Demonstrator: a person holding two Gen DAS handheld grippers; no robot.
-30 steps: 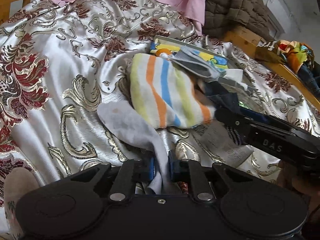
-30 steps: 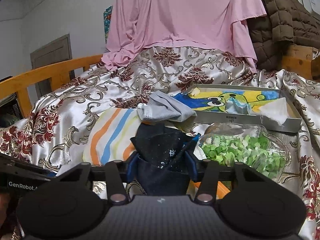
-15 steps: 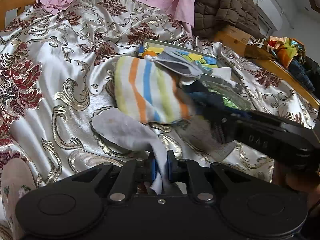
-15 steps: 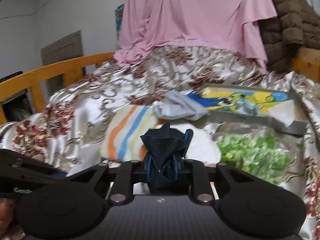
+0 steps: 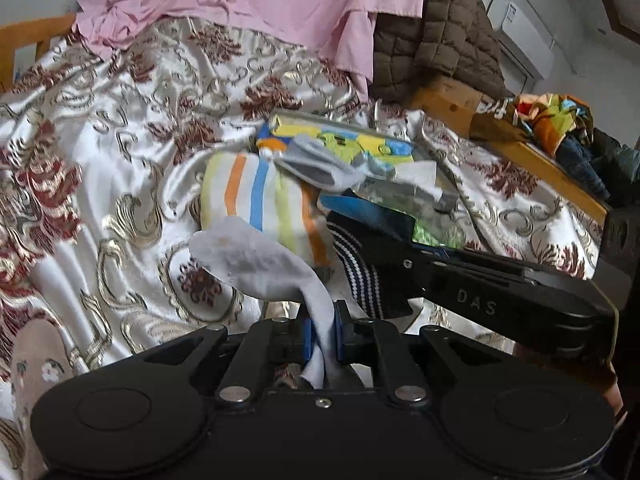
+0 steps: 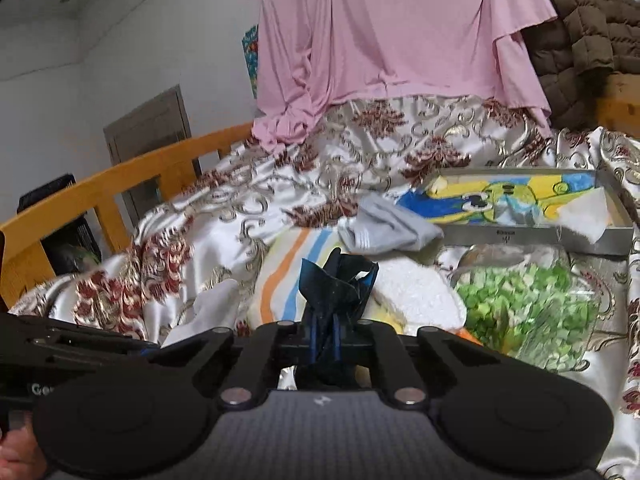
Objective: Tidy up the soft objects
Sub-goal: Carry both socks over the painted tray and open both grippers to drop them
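Observation:
My left gripper (image 5: pixel 321 334) is shut on a white sock (image 5: pixel 256 264), which is lifted and droops to the left above the bedspread. My right gripper (image 6: pixel 325 340) is shut on a dark navy sock (image 6: pixel 336 280) that stands bunched above the jaws; its striped cuff hangs below it in the left wrist view (image 5: pixel 356 276). A striped towel (image 5: pixel 264 208) lies folded on the bed, also in the right wrist view (image 6: pixel 280 276). A grey sock (image 6: pixel 384 228) rests on the towel's far edge.
A shallow tray with a cartoon picture (image 6: pixel 532 236) lies at the back right. A clear bag of green pieces (image 6: pixel 524 304) sits in front of it. A pink shirt (image 6: pixel 400 40) and brown quilted jacket (image 5: pixel 440 36) hang behind. A wooden rail (image 6: pixel 120 184) runs on the left.
Both grippers have risen, lifting the socks off the bedspread. The right jaws closed tight on the navy sock. The white sock now hangs free instead of lying flat.

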